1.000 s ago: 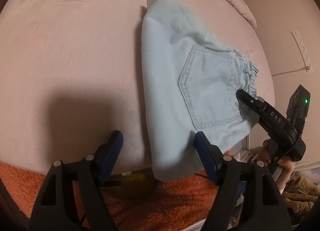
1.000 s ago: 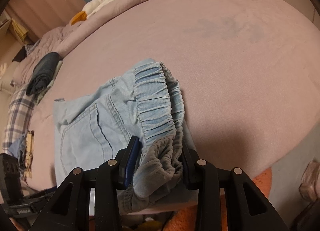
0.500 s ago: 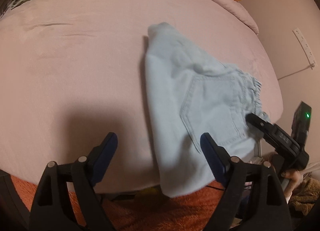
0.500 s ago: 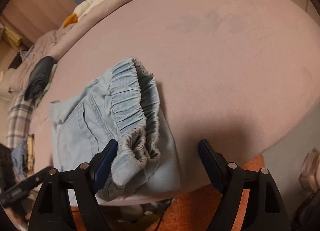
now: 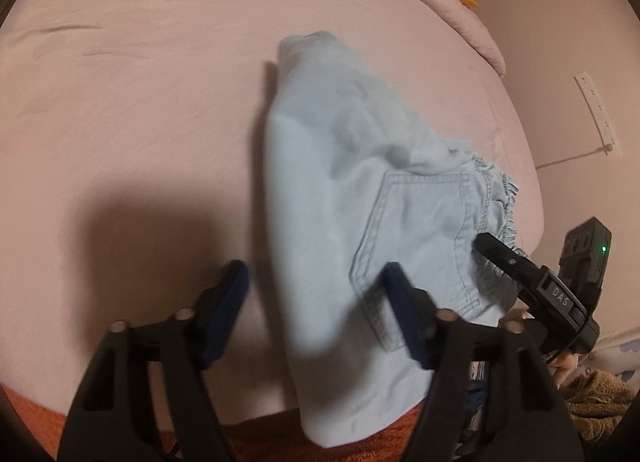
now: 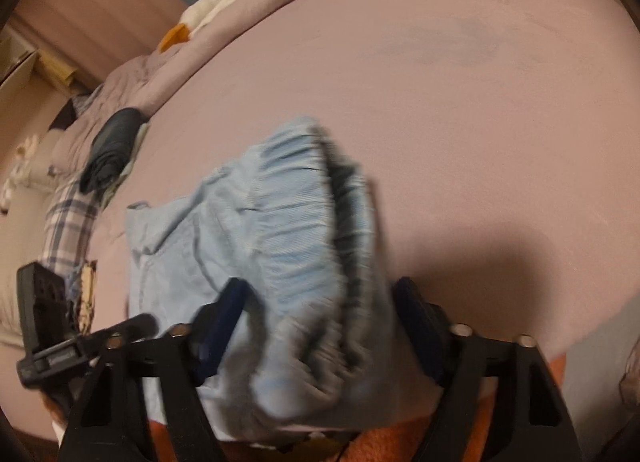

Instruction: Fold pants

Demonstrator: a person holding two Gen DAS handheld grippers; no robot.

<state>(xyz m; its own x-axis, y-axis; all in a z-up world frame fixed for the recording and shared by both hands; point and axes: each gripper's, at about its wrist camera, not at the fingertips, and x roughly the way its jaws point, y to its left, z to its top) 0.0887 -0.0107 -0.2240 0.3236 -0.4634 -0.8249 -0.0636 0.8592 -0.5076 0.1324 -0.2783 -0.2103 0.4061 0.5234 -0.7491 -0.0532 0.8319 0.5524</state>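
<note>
Light blue pants [image 5: 340, 202] lie folded on the pink bed [image 5: 140, 102], back pocket up, their near end hanging over the bed's front edge. My left gripper [image 5: 316, 294] is open, its right finger over the pocket and its left finger over bare sheet. In the right wrist view the gathered elastic waistband [image 6: 288, 230] bulges between the wide-apart fingers of my right gripper [image 6: 320, 314], which is open. One black finger [image 5: 504, 258] of that gripper shows at the waistband in the left wrist view. The pants are motion-blurred near both grippers.
An orange rug [image 5: 280, 438] lies below the bed edge. A dark folded garment [image 6: 108, 150] and a plaid cloth [image 6: 68, 222] sit at the bed's far left. A white plush toy [image 6: 208, 10] rests on the quilt. A power strip [image 5: 596, 114] hangs on the wall.
My right gripper, shut on the waistband a second ago, has let go and now straddles it. My left gripper has moved forward over the bed, closer to the pants.
</note>
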